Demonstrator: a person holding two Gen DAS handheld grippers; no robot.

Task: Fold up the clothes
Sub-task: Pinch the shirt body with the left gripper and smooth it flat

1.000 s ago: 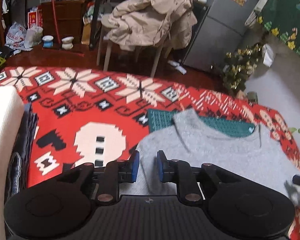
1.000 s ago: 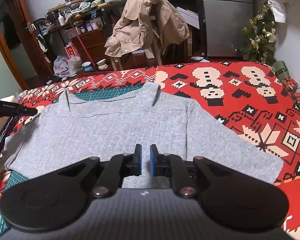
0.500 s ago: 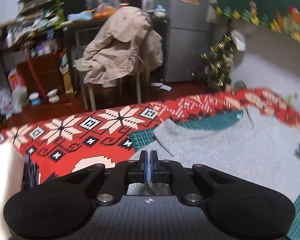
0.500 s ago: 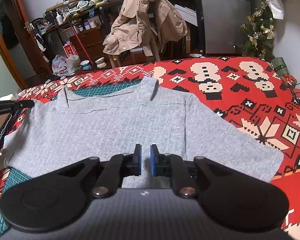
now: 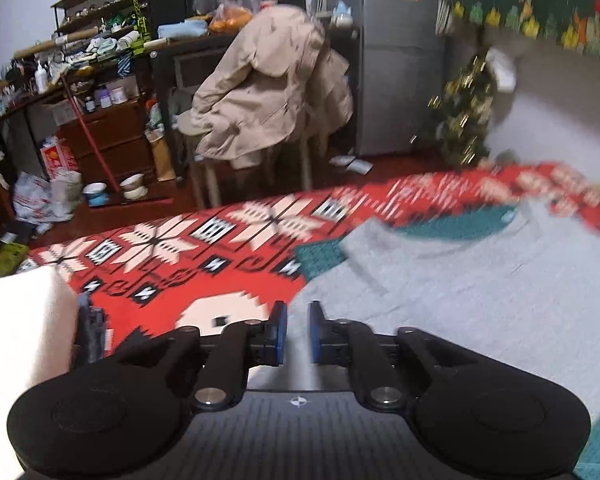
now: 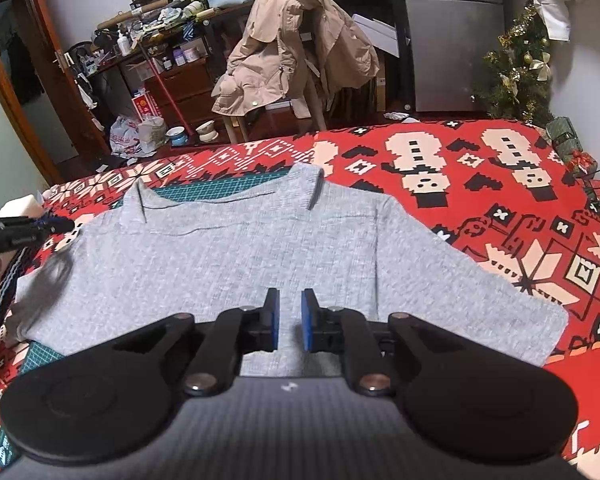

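A grey collared shirt (image 6: 240, 264) lies flat, front up, on a green cutting mat (image 6: 220, 192) over a red patterned blanket (image 6: 500, 208). My right gripper (image 6: 290, 320) hovers over the shirt's lower middle, its blue pads a narrow gap apart with nothing pinched. My left gripper (image 5: 298, 336) sits at the shirt's (image 5: 480, 292) left sleeve edge, jaws slightly apart, with only cloth showing beyond the gap. From the right wrist view the left gripper (image 6: 60, 225) shows as a dark tip just off the left shoulder, and the sleeve below it lies flat.
A white folded pile (image 5: 16, 340) and a dark garment (image 5: 90, 332) lie left of the shirt. Beyond the bed stand a chair draped with a beige coat (image 6: 296, 40), cluttered shelves, a grey fridge (image 6: 452, 32) and a small Christmas tree (image 6: 516, 76).
Half a second ago the left gripper's pads were pressed together on a fold of grey cloth; now they stand apart. The left view has rolled and swung. The right gripper stayed put.
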